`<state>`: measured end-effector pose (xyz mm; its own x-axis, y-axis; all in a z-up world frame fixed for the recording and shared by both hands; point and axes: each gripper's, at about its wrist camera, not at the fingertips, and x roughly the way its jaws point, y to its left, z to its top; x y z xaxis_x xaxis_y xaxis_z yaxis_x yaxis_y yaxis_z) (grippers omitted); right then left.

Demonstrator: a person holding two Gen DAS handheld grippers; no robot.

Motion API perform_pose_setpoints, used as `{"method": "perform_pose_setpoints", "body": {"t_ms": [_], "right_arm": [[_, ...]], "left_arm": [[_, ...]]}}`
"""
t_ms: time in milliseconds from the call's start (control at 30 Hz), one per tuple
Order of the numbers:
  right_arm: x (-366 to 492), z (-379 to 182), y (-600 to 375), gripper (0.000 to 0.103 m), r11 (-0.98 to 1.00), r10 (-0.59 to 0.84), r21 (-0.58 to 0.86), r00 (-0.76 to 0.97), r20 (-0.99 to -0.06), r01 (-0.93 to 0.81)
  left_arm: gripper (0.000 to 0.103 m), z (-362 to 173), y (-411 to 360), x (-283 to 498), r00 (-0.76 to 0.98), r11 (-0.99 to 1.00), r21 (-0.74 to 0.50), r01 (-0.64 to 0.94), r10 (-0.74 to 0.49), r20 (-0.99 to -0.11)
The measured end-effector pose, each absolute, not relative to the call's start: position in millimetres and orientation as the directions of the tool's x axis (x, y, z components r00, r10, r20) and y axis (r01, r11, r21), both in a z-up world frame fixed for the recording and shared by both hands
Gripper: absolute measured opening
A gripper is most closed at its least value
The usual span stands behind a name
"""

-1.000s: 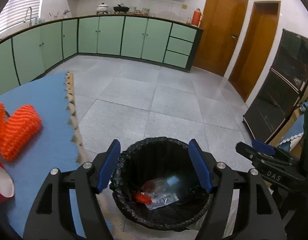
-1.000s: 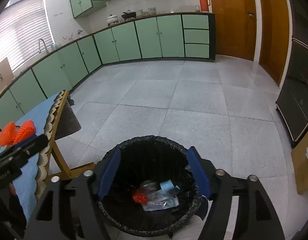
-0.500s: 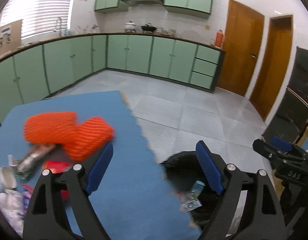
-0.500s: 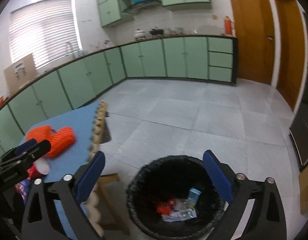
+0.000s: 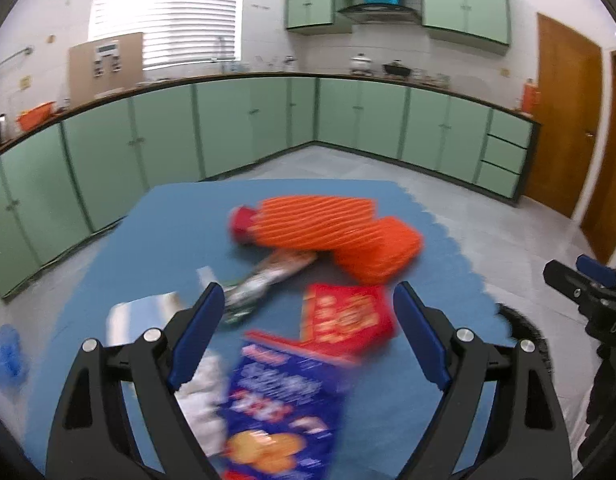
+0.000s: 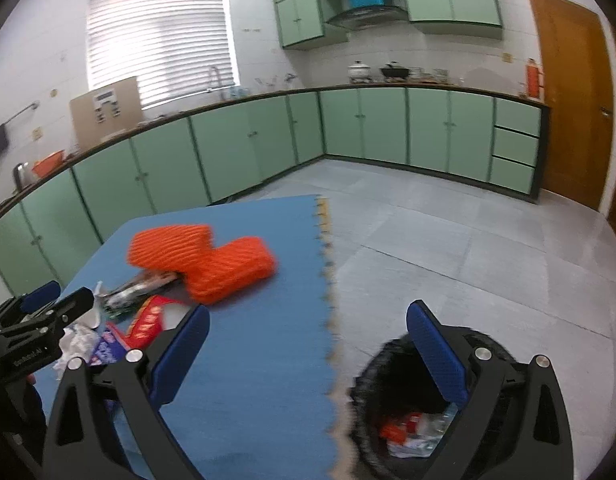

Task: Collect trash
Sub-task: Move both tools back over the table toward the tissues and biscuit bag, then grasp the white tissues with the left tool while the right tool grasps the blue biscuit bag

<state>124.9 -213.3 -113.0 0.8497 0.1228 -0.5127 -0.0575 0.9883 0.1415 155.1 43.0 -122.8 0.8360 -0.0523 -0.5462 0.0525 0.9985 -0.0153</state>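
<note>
My left gripper (image 5: 303,344) is open and empty above trash on the blue table mat (image 5: 155,232). Under it lie a blue snack bag (image 5: 283,408), a red packet (image 5: 344,316), a crumpled white tissue (image 5: 199,396) and a silvery wrapper (image 5: 263,276). An orange ribbed item (image 5: 340,228) lies beyond. My right gripper (image 6: 308,356) is open and empty over the mat's edge. The black-lined bin (image 6: 388,420) stands on the floor below right, with trash (image 6: 408,432) inside. The left gripper (image 6: 47,312) also shows in the right wrist view.
Green kitchen cabinets (image 5: 247,120) run along the back walls. Wooden doors (image 5: 564,128) stand at the right. Grey tiled floor (image 6: 448,232) lies beyond the table. A blue crumpled item (image 5: 7,352) lies at the mat's left edge.
Both grippers have swung left, away from over the bin and toward the table. The left one now hovers over the trash pile; the bin has slid to the lower right.
</note>
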Motion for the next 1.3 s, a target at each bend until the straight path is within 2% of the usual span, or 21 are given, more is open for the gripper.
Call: {"method": "perform_pose_setpoints", "body": {"t_ms": [133,367,833,1000,1133,1300], "right_arm": [[125,-120,-186,0.096,0.983,0.166,0.152,0.852,-0.496,-0.102],[128,-132,-147,0.092,0.978,0.206,0.147,0.835,-0.511,-0.151],[134,-144,-125,0.088,0.978,0.211,0.110,0.813,-0.542,-0.180],[137,-146,-119,0.086,0.975,0.223,0.106,0.803,-0.553,-0.197],[138,-150,-109,0.079,0.964,0.264,0.120,0.776,-0.573,-0.239],[138,-159,-93,0.070,0.942,0.327,0.151,0.726,-0.605,-0.298]], "left_arm": [[0.084,-130,71,145,0.839,1.000,0.015,-0.006,0.013,-0.543],[0.084,-160,111,133,0.791,0.998,0.007,-0.070,0.060,-0.609],[0.083,-200,143,146,0.721,0.988,-0.096,-0.123,0.023,-0.693],[0.068,-206,148,152,0.702,0.985,-0.123,-0.118,-0.005,-0.713],[0.045,-207,146,151,0.703,0.986,-0.133,-0.103,-0.023,-0.711],[0.035,-206,148,147,0.705,0.985,-0.136,-0.106,-0.022,-0.709]]}}
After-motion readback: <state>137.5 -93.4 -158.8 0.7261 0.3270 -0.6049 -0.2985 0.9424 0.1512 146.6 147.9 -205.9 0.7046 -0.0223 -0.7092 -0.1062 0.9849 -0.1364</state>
